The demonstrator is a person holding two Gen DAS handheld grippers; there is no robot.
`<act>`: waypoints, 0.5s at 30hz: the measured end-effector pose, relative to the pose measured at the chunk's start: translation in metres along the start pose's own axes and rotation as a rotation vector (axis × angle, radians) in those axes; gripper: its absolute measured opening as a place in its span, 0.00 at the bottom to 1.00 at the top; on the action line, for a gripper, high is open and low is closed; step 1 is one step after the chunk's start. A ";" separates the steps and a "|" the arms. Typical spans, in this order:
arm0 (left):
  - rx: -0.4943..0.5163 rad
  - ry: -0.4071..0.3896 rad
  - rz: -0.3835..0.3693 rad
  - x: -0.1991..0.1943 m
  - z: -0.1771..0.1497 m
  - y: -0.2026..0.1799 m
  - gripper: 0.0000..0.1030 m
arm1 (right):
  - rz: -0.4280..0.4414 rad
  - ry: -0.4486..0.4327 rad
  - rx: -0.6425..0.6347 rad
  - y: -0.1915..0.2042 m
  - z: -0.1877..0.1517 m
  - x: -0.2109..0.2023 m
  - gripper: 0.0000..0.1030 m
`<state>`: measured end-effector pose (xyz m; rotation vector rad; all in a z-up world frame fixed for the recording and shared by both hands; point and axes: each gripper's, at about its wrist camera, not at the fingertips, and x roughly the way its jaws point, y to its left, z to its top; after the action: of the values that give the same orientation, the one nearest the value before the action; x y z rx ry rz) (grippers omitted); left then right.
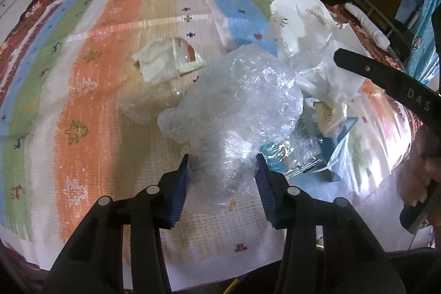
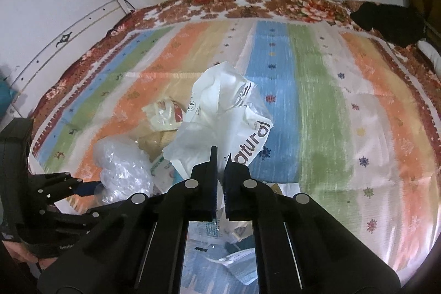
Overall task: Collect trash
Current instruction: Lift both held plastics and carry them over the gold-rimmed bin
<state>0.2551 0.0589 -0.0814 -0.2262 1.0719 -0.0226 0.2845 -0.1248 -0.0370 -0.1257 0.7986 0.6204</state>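
Observation:
A crumpled clear plastic bag point(image 1: 234, 101) lies on the striped mat point(image 1: 91, 90), and the blue pads of my left gripper point(image 1: 222, 167) press on its lower end from both sides. Beside it a white plastic bag point(image 2: 220, 115) printed "natural" stands up off the mat. My right gripper point(image 2: 220, 164) is shut on its lower edge, with a thin sliver of film between the pads. In the left wrist view that white bag point(image 1: 303, 26) rises at the right. In the right wrist view the clear bag point(image 2: 121, 164) sits at the left.
A cream and clear wrapper with a red label point(image 1: 165, 59) lies behind the clear bag. A teal packet in clear film point(image 1: 311, 139) lies under the white bag. A black cloth point(image 2: 391, 21) rests at the far right corner. A floral blanket point(image 2: 248, 4) borders the mat below a white wall.

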 end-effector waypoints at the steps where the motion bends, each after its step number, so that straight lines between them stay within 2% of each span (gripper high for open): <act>1: -0.006 -0.003 0.003 -0.002 0.000 0.000 0.44 | -0.001 -0.005 -0.005 0.001 0.000 -0.004 0.02; 6: -0.056 0.002 0.019 -0.009 0.001 0.002 0.44 | -0.006 -0.033 -0.006 0.000 -0.002 -0.024 0.02; 13: -0.124 -0.044 -0.055 -0.045 0.003 0.003 0.43 | 0.032 -0.108 0.029 -0.004 -0.005 -0.065 0.02; 15: -0.141 -0.060 -0.085 -0.057 0.001 0.002 0.43 | 0.013 -0.136 -0.002 0.000 -0.010 -0.080 0.02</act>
<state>0.2281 0.0681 -0.0319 -0.3976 1.0042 -0.0161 0.2355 -0.1655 0.0121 -0.0791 0.6683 0.6350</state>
